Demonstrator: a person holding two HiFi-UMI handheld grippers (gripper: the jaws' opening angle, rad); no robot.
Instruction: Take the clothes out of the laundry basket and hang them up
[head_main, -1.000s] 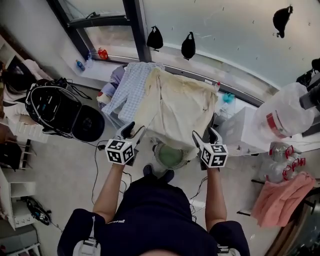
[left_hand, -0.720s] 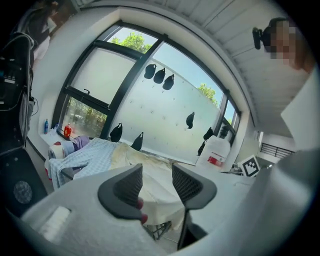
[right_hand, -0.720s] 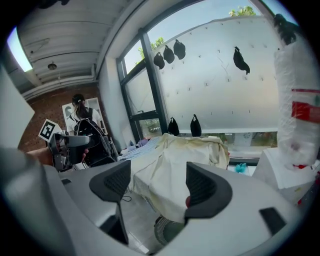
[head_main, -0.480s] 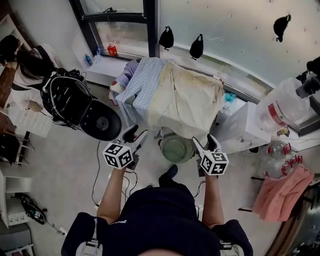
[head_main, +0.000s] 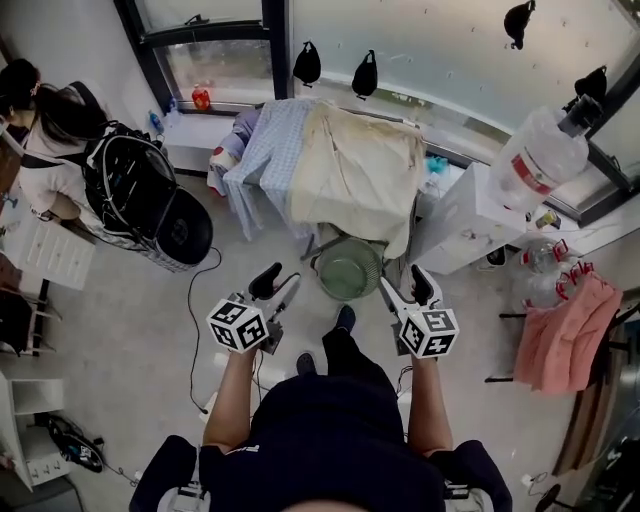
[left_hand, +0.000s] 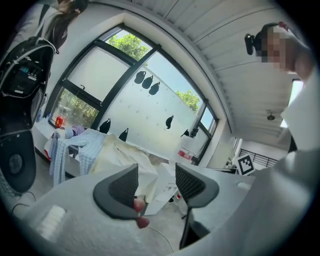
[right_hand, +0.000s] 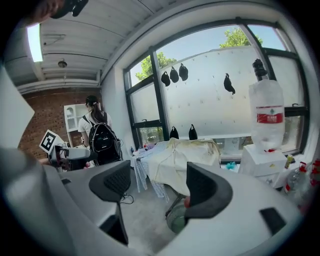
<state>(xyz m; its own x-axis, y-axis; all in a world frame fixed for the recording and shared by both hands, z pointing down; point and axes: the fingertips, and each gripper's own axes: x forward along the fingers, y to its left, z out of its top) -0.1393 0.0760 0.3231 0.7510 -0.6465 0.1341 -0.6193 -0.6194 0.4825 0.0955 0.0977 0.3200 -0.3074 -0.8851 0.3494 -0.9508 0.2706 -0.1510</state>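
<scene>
Black backpack (head_main: 130, 195) at left, large water bottle (head_main: 537, 158) at right

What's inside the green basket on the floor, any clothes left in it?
In the head view the green basket shows only its bare green inside, with no clothes visible. Its far rim meets the hem of the hanging cream garment, which may cover a narrow strip there.

Daylight floods through the window (right_hand: 215, 95), washing its frosted pane pale. Overhead, the floor (head_main: 130, 330) looks evenly lit, shadows faint. Both gripper views bow toward black corners; I think their nearest foreground is soft.
</scene>
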